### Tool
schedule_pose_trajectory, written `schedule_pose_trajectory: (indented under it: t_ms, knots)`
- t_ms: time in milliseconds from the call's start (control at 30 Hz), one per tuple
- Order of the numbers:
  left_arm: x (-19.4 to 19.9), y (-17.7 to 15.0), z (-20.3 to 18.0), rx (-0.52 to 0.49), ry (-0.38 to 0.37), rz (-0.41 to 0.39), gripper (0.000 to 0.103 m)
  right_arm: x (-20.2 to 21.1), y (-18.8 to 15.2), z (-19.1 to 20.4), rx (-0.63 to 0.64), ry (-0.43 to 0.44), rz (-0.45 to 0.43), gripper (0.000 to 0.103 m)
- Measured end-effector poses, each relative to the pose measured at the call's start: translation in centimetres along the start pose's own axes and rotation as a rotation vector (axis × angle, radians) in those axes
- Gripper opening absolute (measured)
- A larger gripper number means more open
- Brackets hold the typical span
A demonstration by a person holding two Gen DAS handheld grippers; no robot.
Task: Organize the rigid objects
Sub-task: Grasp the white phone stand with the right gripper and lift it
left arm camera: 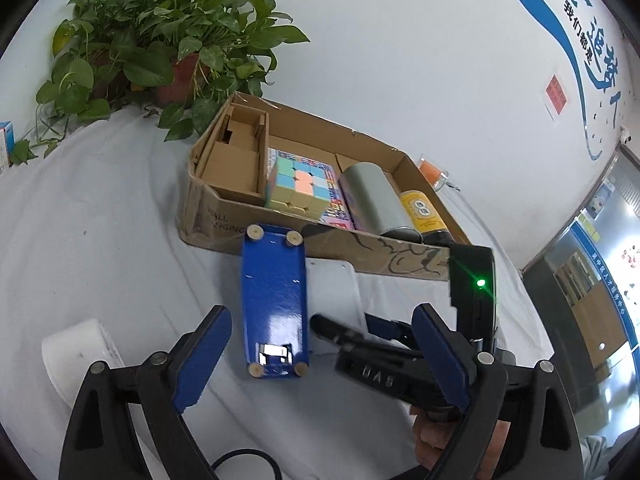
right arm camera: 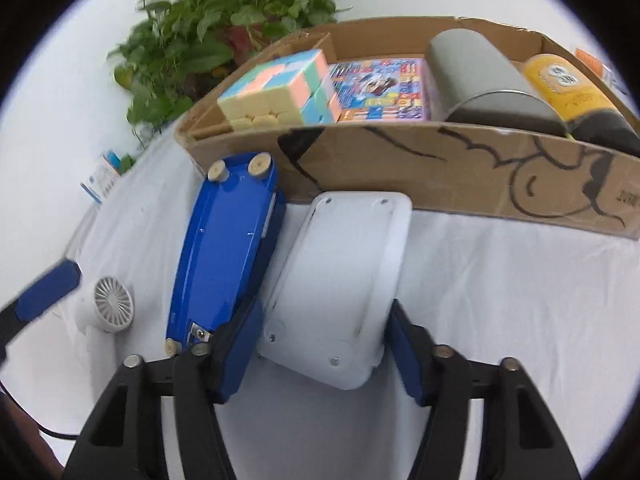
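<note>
A cardboard box (left arm camera: 320, 246) (right arm camera: 400, 168) on the white cloth holds a pastel cube (left arm camera: 298, 186) (right arm camera: 276, 92), a colourful flat pack (right arm camera: 380, 88), a grey can (left arm camera: 374, 200) (right arm camera: 480, 80) and a yellow-labelled bottle (left arm camera: 424, 210) (right arm camera: 568, 92). A blue device (left arm camera: 276, 300) (right arm camera: 228, 252) lies upside down in front of the box, next to a white device (right arm camera: 344, 288) (left arm camera: 336, 284). My left gripper (left arm camera: 320, 356) is open around the near end of the blue device. My right gripper (right arm camera: 324, 356) has its fingers (right arm camera: 240, 344) on both sides of the white device.
A potted plant (left arm camera: 160, 52) (right arm camera: 224, 24) stands behind the box. A small white fan (right arm camera: 108, 304) (left arm camera: 80, 352) lies left of the blue device. A small blue-white carton (left arm camera: 6, 140) (right arm camera: 102, 180) is at the far left. A glass cup (left arm camera: 434, 172) stands right of the box.
</note>
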State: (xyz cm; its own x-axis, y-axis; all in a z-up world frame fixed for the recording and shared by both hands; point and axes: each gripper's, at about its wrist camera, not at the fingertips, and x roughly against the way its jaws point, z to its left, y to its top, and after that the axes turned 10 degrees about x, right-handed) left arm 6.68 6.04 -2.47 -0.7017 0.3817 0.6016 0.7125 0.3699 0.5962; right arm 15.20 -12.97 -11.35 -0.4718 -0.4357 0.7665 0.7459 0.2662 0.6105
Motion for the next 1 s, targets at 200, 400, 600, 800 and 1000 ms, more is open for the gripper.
schedule_pose_trajectory:
  t_ms: [200,400,600,800,1000]
  knots:
    - [-1.2,-1.1,-1.2,0.005,-0.038,0.037,0.092,2.1,-0.9,-3.4,-0.054,0.011,0.014,0.010]
    - [-0.3,-1.1,-1.0,0.001,0.002,0.010,0.092,2.4,-0.7,-1.9,-0.028,0.047,0.023,0.030]
    - [2.2,-1.8,-0.5,-0.034,0.137,-0.079,0.093,0.3,-0.3,2.6,0.125,-0.111,0.022,0.078]
    - [3.9,-3.7,0.3,-0.022,0.143,-0.116,0.093,-1.7,-0.8,3.9,0.207,-0.224,0.045,0.078]
    - [2.5,-4.7,1.1,0.003,0.093,-0.053,0.093,0.2,-1.6,0.9,0.111,-0.129,-0.019,0.070]
